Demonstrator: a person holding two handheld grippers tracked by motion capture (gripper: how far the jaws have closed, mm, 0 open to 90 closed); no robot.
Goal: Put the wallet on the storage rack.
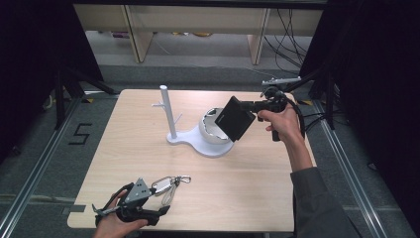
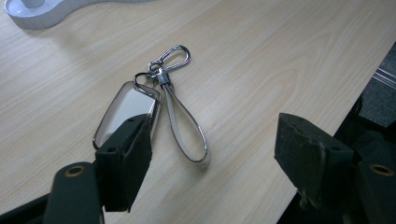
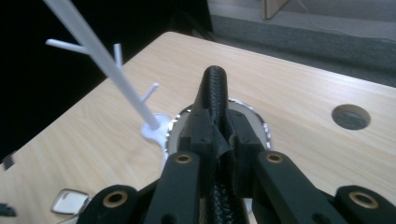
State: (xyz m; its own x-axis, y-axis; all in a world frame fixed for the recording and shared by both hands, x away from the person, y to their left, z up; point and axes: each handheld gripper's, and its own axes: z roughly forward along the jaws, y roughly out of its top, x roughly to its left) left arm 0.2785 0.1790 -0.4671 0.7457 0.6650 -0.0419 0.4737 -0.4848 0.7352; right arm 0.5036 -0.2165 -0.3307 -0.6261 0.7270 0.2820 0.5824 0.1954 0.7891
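One flat black textured wallet [image 1: 236, 118], pinched edge-on in the right claw [image 3: 218, 135]; one silver keyring [image 2: 159, 105] between the spread left claw [image 2: 212, 149] jaws.

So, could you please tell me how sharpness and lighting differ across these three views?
High view: evenly lit, black surrounds, the table sharp. Left gripper view: the keyring crisp, the near fingers soft. Right gripper view: the wallet and fingers blurred, dark backdrop at left.

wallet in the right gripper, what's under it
The wallet hangs over the white bowl on the stand. The bowl's near rim shows; its inside is covered.
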